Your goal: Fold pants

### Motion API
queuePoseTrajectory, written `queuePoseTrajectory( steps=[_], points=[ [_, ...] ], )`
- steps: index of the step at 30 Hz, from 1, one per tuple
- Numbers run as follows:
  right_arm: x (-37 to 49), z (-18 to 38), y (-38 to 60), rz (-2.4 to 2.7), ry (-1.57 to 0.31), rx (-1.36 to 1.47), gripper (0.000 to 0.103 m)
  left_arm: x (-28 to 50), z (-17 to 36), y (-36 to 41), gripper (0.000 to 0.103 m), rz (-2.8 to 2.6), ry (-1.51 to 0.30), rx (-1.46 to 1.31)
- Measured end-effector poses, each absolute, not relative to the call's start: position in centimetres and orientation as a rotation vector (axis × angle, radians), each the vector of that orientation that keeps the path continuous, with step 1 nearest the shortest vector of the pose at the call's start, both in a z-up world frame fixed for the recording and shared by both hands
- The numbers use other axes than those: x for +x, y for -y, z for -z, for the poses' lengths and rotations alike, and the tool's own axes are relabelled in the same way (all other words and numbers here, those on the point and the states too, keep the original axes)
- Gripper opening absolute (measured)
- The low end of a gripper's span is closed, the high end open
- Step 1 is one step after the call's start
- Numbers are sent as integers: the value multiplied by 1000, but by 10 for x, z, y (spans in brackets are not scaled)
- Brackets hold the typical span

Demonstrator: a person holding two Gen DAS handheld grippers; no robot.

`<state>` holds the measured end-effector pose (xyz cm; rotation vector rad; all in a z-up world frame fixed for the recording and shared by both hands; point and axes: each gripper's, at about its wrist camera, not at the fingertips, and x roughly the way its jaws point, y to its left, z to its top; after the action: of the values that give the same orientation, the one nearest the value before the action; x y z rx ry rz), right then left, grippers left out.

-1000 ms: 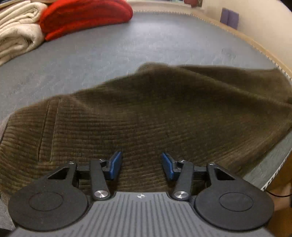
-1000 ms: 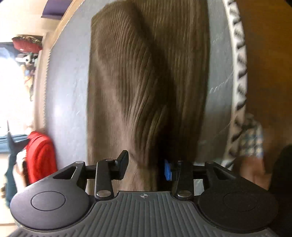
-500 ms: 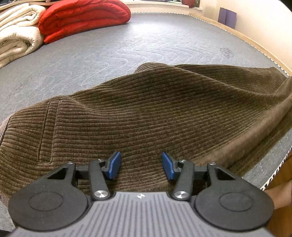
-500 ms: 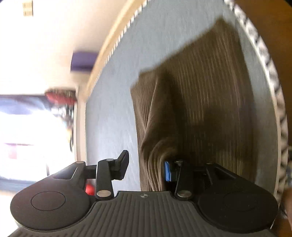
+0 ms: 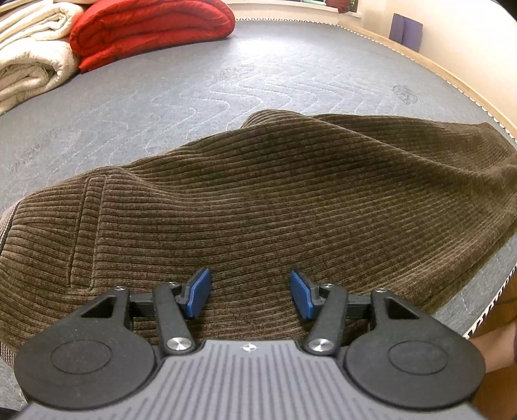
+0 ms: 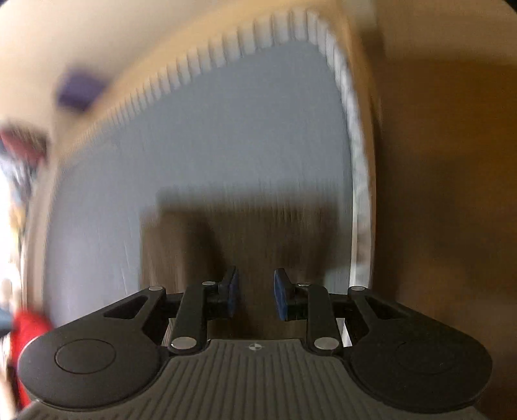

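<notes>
Currently, my left gripper: jaws opening, nothing between them, poised over the brown corduroy pants. My right gripper: jaws closing, narrow, empty, view blurred. Pants lie along the mattress's near edge, reaching its right corner. Red blanket and cream blanket sit folded at the far left corner.

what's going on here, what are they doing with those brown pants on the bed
A person is folding brown corduroy pants spread on a grey mattress, with tongs in each hand. The left tongs hover over the fabric, jaws opening, nothing pinched. The right tongs sit over the pants' end near the mattress edge, jaws closing with no fabric visibly between them; that view is blurred. Folded red and cream blankets lie behind.
</notes>
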<state>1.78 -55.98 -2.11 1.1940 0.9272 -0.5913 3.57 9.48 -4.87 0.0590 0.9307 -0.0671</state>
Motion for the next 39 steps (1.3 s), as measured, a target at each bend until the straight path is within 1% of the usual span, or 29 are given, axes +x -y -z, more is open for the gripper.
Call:
queuePoseTrajectory(
  steps=[1, 3, 4, 5, 7, 10, 13, 19, 25, 32, 33, 35, 39],
  points=[
    [22, 28, 549, 544, -982, 1212, 27, 36, 49, -94, 61, 67, -929, 63],
    [23, 29, 529, 488, -1000, 1200, 32, 36, 50, -94, 61, 67, -927, 68],
    [22, 28, 520, 470, -1000, 1192, 40, 36, 50, -93, 61, 66, -927, 68],
    [21, 29, 512, 463, -1016, 1182, 44, 36, 51, -93, 61, 66, -926, 70],
    [20, 34, 503, 479, -1055, 1184, 45, 36, 52, -92, 61, 66, -924, 77],
    [30, 36, 494, 462, -1064, 1172, 46, 35, 53, -92, 62, 67, -921, 80],
    [42, 37, 487, 404, -1048, 1175, 49, 33, 52, -92, 62, 66, -922, 78],
    [63, 41, 477, 281, -1022, 1222, 49, 33, 53, -93, 63, 68, -919, 82],
    [64, 28, 490, 248, -816, 1287, 48, 32, 54, -92, 66, 62, -913, 92],
    [62, 26, 509, 295, -682, 1304, 47, 30, 55, -88, 70, 46, -904, 107],
    [62, 25, 510, 290, -663, 1303, 45, 30, 55, -88, 70, 44, -904, 105],
    [55, 13, 512, 298, -601, 1272, 29, 30, 55, -88, 70, 43, -904, 105],
    [23, -34, 519, 392, -321, 1089, 29, 31, 55, -88, 70, 42, -906, 103]
  ],
)
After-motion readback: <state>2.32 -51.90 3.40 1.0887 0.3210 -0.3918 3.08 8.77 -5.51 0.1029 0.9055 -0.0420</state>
